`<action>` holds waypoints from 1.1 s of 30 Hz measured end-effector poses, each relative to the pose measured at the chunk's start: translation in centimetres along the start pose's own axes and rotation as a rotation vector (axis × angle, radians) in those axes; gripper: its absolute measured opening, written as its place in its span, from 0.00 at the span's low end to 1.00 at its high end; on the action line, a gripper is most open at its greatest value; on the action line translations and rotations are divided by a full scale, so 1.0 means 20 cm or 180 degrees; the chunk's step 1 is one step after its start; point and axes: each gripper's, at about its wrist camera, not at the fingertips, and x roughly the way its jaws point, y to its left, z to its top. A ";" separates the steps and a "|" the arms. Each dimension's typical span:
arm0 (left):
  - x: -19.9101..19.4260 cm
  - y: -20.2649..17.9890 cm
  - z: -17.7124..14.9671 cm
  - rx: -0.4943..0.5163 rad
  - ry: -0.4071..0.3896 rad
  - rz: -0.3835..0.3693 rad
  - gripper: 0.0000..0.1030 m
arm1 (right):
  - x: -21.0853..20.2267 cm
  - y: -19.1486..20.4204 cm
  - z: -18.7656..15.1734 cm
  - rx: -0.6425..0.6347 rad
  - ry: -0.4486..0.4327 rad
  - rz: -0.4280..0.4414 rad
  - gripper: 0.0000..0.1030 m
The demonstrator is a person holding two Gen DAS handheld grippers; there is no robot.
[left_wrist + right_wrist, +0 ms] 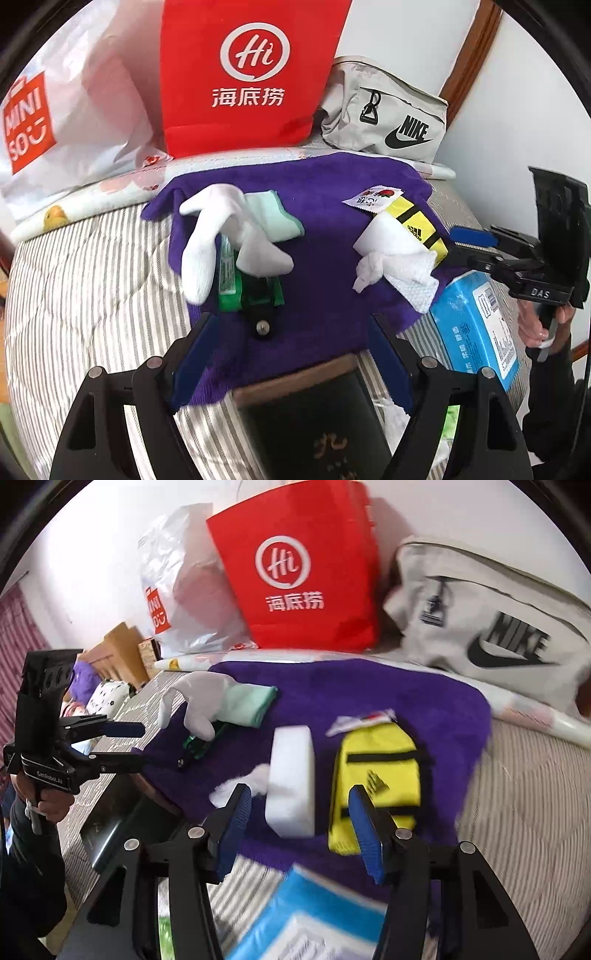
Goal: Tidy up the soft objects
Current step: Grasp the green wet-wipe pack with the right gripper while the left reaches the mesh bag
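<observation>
sponge (291, 779) lies bare before the parted, empty right tool (301, 823); left tool (291, 354) gapes too.

Against the wall stands a red paper bag (255, 74) with a white logo, flanked by a crinkled white plastic shopping bag (74, 110) and a grey fabric pouch (388, 114); a dark hardcover book (317, 424) lies nearest.

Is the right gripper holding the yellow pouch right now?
No. The right gripper stands open above the purple towel, its pads clear of the yellow pouch.
</observation>
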 end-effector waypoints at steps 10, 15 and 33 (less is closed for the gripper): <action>-0.18 -0.08 -0.16 -0.0227 -0.0105 -0.0020 0.78 | -0.20 0.32 -0.27 -0.0250 0.0129 0.0203 0.53; -0.31 -0.11 -0.31 -0.0293 -0.0196 0.0064 0.78 | -0.17 0.54 -0.42 -0.0634 0.0465 0.0151 0.53; -0.40 -0.13 -0.75 -0.0434 -0.0139 0.0114 0.78 | -0.01 0.73 -0.58 -0.1057 0.0718 -0.0542 0.43</action>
